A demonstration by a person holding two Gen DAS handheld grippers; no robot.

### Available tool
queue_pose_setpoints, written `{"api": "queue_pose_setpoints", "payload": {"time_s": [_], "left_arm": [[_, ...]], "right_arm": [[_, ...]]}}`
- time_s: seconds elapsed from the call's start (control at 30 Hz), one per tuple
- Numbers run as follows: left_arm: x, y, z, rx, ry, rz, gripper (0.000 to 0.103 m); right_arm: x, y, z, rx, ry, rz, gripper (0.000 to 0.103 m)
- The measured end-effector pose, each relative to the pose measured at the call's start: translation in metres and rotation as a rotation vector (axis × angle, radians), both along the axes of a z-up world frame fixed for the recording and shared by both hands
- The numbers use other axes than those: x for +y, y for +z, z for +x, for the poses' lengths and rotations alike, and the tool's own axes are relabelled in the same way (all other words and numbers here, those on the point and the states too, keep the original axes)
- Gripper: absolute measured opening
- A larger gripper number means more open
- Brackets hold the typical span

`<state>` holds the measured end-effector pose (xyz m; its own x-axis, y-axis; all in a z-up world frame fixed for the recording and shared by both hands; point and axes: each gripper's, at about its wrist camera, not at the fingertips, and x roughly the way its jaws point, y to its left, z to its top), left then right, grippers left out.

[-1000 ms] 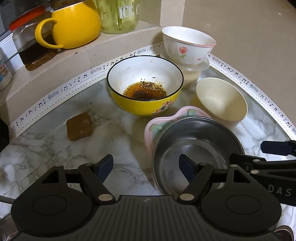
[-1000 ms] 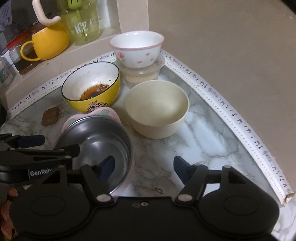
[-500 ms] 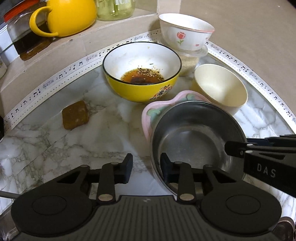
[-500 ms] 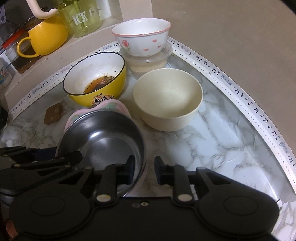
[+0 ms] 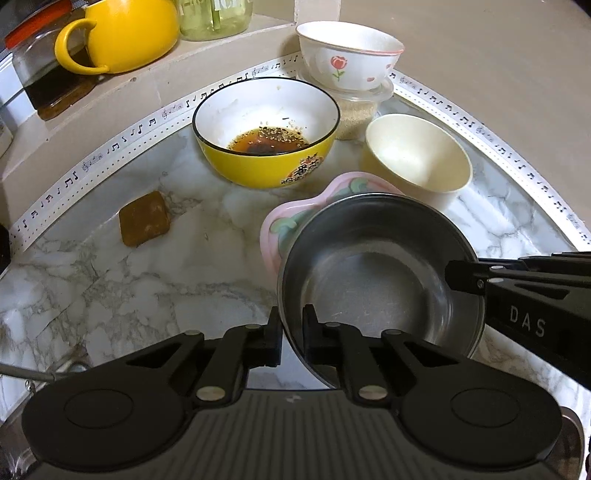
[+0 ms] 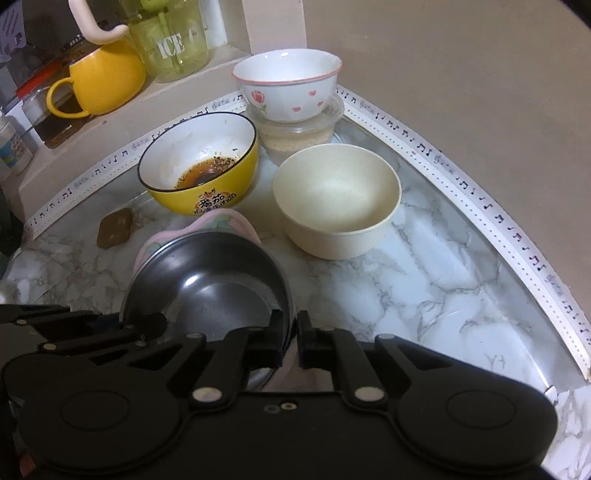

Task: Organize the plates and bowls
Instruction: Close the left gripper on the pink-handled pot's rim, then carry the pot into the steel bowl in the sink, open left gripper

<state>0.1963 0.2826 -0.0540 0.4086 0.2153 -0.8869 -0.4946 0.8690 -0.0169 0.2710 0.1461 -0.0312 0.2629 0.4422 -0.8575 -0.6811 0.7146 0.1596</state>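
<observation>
A steel bowl (image 5: 369, 280) (image 6: 214, 291) sits inside a pink plate (image 5: 280, 225) (image 6: 218, 223) on the marble counter. My left gripper (image 5: 291, 332) is closing its jaws on the bowl's near left rim, which stands between the pads. My right gripper (image 6: 288, 332) is closing on the bowl's right rim, one finger inside and one outside. Each gripper appears in the other's view, the right (image 5: 465, 280) and the left (image 6: 147, 325). Behind stand a yellow bowl (image 5: 266, 162) (image 6: 207, 199) with brown sauce and a cream bowl (image 5: 417, 155) (image 6: 336, 192).
A white flowered bowl (image 5: 347, 62) (image 6: 288, 92) rests on a clear lidded tub (image 5: 354, 114) (image 6: 299, 136) in the back corner. A brown block (image 5: 144, 219) (image 6: 114, 227) lies left. A yellow mug (image 5: 125, 33) (image 6: 107, 77) and jars crowd the raised ledge. A wall bounds the counter at right.
Both grippers went from wide open to closed on the steel bowl's rim, the left at its left edge and the right at its right edge. The bowls on the counter have not moved.
</observation>
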Motion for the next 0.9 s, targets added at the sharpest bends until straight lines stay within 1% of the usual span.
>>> {"api": "queue_pose_setpoints", "payload": {"time_s": [0.23, 0.53, 0.77, 0.9], "left_arm": [[-0.016, 0.021, -0.007, -0.029, -0.032, 0.032, 0.009], [-0.049, 0.056, -0.019, -0.059, -0.099, 0.073, 0.01], [-0.075, 0.08, -0.03, -0.079, -0.142, 0.074, 0.01], [-0.094, 0.088, -0.036, -0.086, -0.178, 0.079, 0.01]], "right_arm": [[-0.016, 0.019, -0.009, -0.029, -0.01, 0.016, 0.008], [-0.049, 0.05, -0.026, -0.064, -0.04, 0.041, 0.008], [-0.083, 0.07, -0.04, -0.085, -0.064, 0.067, 0.008], [-0.104, 0.078, -0.045, -0.081, -0.082, 0.072, 0.008]]}}
